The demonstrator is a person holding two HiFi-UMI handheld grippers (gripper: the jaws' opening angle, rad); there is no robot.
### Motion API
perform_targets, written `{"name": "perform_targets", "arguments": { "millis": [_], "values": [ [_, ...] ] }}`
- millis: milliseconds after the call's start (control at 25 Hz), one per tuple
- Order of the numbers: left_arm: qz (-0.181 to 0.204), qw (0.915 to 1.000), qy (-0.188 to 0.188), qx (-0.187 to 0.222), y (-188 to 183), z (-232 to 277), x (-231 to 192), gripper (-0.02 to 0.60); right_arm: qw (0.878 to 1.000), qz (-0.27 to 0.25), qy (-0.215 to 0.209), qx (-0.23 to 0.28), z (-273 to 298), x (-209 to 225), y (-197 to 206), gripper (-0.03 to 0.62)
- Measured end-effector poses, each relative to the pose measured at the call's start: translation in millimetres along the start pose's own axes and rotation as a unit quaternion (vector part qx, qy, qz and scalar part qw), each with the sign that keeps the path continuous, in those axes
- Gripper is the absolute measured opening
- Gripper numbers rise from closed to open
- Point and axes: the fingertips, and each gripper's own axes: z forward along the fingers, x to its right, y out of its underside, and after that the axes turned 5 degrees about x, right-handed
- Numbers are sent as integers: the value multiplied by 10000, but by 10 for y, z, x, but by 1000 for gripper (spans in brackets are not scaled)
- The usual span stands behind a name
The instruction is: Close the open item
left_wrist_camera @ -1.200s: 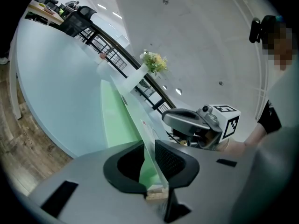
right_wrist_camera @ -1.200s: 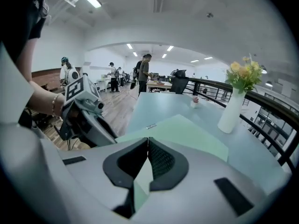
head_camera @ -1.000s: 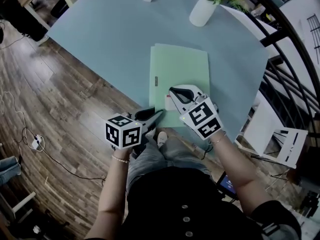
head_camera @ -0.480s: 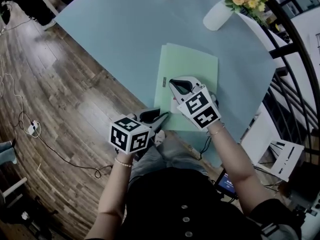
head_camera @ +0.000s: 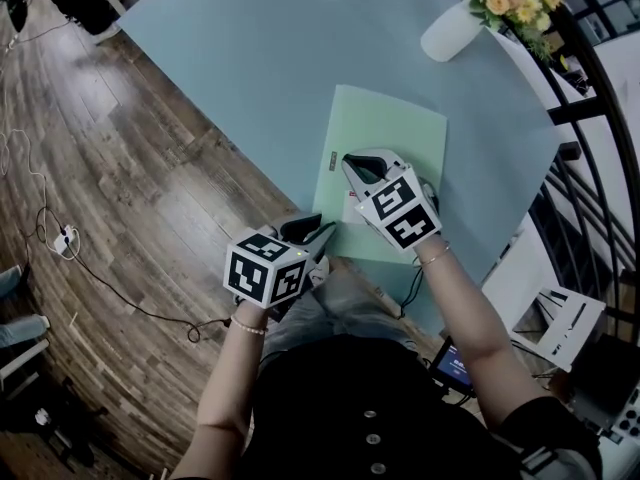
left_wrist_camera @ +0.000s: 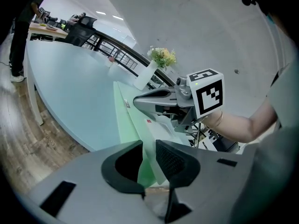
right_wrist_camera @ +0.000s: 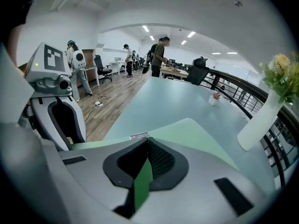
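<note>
- Green folder (head_camera: 392, 133): lies on the light-blue table (head_camera: 240, 58), at 12 o'clock from the person. A white vase (head_camera: 447, 31) of flowers stands well apart at the folder's 1 o'clock.
- Right gripper (head_camera: 352, 163): over the folder's near half, jaws closed on a thin green sheet of it.
- Left gripper (head_camera: 318, 230): at the folder's 7 o'clock corner. Its jaws stand slightly apart with the folder's thin edge between them, and the pads are not pressing.
</note>
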Motion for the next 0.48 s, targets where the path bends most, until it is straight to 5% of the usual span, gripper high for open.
{"name": "perform_targets", "arguments": {
  "millis": [480],
  "values": [
    [-67, 9996, -255, -118, 85, -16, -135, 87, 9999, -49, -8, -153, 126, -49, 65, 6]
  ]
}}
